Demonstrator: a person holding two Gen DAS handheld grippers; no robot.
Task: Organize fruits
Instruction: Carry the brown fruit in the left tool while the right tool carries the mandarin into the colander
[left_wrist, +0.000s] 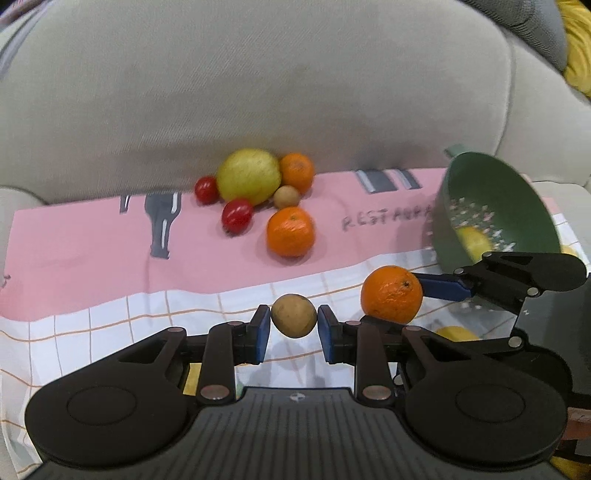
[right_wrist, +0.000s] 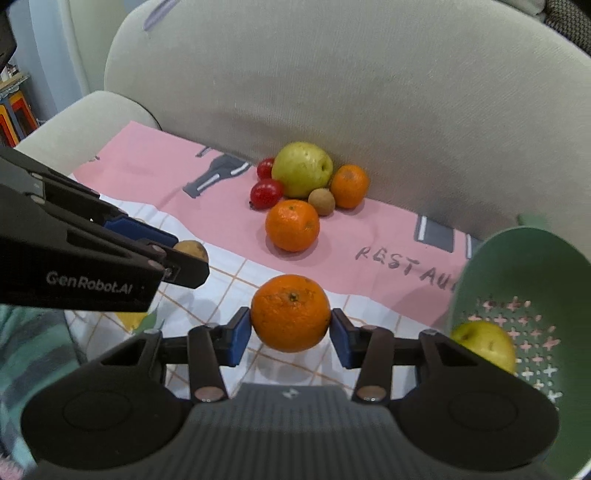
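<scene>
Over the pink-and-checked cloth on the beige sofa, left gripper (left_wrist: 293, 328) pinches a small round brown fruit (left_wrist: 293, 315), right gripper (right_wrist: 290, 328) clamps a round orange (right_wrist: 290, 312); carry both level, release low inside the tilted green perforated plastic colander (right_wrist: 524, 295)

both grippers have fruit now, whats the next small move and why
Probably swing the right gripper toward the green colander and drop its orange in. The colander sits just to its right and already holds a yellow-green fruit; the left gripper, shut on the small brown fruit, can follow.
</scene>
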